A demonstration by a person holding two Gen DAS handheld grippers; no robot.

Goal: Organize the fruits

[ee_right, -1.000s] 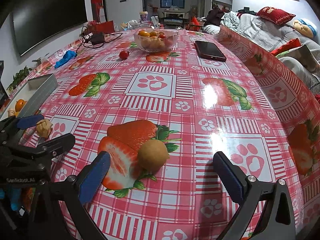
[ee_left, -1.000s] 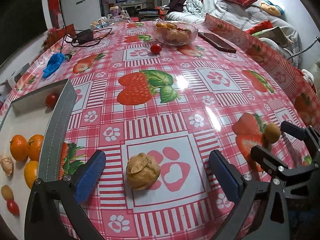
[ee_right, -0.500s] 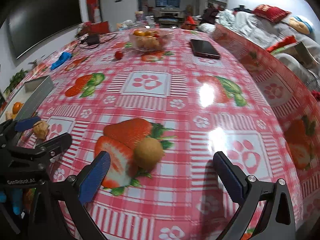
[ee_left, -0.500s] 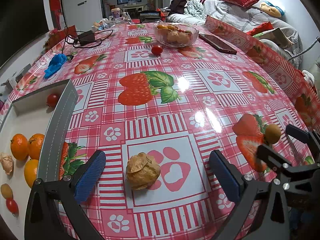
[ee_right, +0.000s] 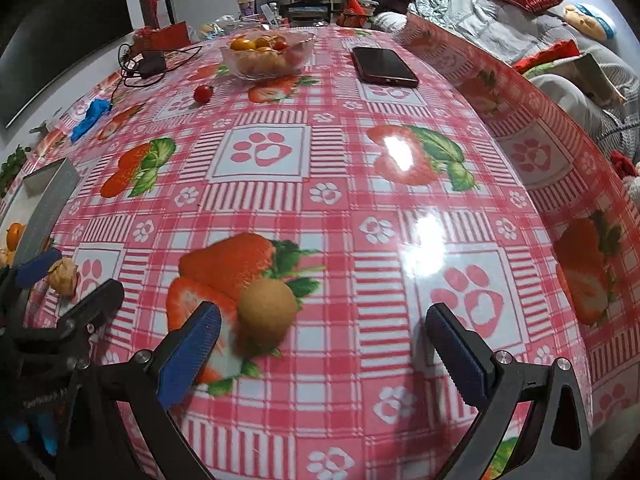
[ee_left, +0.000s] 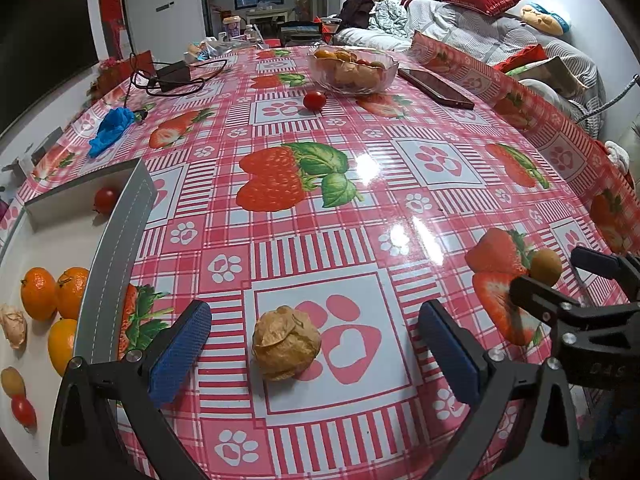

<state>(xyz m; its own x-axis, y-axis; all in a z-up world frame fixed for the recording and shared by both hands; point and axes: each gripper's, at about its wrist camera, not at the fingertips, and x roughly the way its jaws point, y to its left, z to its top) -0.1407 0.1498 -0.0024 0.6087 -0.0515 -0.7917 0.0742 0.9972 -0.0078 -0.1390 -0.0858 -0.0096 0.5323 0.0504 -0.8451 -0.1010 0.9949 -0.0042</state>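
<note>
Table (ee_left: 400, 152): tray (ee_left: 120, 240) at left edge, holds sorted fruit
Left tongs (ee_left: 316, 344): spread wide, husk fruit (ee_left: 286, 342) centred between pads
Right tongs (ee_right: 324, 344): spread wide, kiwi (ee_right: 267, 307) nearer its left pad

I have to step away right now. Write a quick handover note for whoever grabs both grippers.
Left gripper: open, empty, husked fruit on the cloth between its fingers.
Right gripper: open, empty, brown round fruit by its left finger.
Done: oranges, a tomato and small fruits lie in the white tray.
Left: those two fruits, the loose tomato, maybe the glass bowl contents.
</note>
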